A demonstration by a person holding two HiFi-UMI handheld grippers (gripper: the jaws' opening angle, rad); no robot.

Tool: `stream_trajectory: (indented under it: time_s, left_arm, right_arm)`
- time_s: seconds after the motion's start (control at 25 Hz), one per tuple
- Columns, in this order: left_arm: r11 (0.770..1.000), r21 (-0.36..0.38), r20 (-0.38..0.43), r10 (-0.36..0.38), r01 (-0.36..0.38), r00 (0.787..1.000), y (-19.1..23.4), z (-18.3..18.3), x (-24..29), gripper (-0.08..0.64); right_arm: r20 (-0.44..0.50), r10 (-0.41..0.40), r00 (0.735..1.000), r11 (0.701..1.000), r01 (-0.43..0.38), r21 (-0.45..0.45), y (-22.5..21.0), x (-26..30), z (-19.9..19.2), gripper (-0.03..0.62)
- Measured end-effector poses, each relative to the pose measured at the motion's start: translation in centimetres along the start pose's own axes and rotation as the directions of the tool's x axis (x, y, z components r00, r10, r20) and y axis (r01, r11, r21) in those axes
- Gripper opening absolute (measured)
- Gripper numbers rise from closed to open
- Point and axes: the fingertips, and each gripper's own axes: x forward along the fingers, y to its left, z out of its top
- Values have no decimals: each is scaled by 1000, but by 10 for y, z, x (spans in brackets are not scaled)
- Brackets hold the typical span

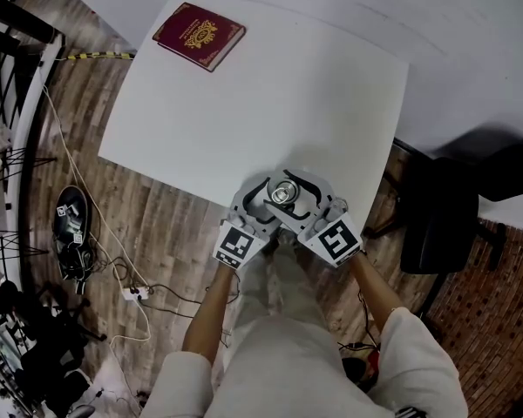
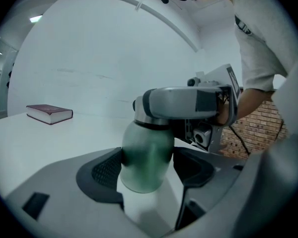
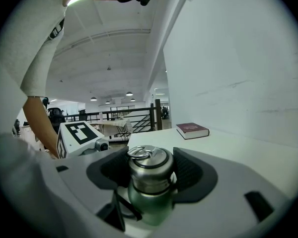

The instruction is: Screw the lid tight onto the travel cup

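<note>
left gripper (image 2: 147,166) clamps travel cup (image 2: 146,150); right gripper (image 3: 150,171) clamps lid (image 3: 149,163)

Green rounded travel cup (image 2: 145,165): body matt, frosted-looking, smooth. Round silver lid (image 3: 149,168): brushed metal, soft sheen, small metal ring on top. Left tool (image 2: 148,155) and right tool (image 3: 150,157): grey matt plastic shells. Black pads (image 3: 192,170): fine rough grid texture, rubber-like. White square worktop (image 1: 270,111): smooth, matt. Maroon hardcover book (image 1: 199,36): gilt stamping on cover. Brown floor (image 1: 157,225): wood planks. Person's pale top (image 1: 288,373): cloth.
</note>
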Motion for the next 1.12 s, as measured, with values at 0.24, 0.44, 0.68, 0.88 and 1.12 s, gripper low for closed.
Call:
stream_trajectory:
  time_s: [0.24,0.44,0.68,0.88,1.12]
  left_arm:
    - [1000,14,2,7,-7,1000,1,0,-1,313]
    - [1000,20,2,11,-11,1000,0,-1,-1,312]
    - [1000,23,2,12,-12,1000,0,0,0,312]
    - [1000,25,2,16,-16,1000,0,0,-1,312]
    - [1000,24,4,15,-15,1000,0,-1,-1,313]
  right_arm:
    - [8,-22,1000,1000,22,-19,0,1,-1,273]
    - [9,-119,993,993,119,-27,-2,-1,-2,272]
    - [17,-292,956,956,292,17,-9,-2,-2,272]
    - [26,-408,912,912,406,62,-14,-3,-1,272]
    - [41,-452,891,889,447,94,-14,-3,0,270]
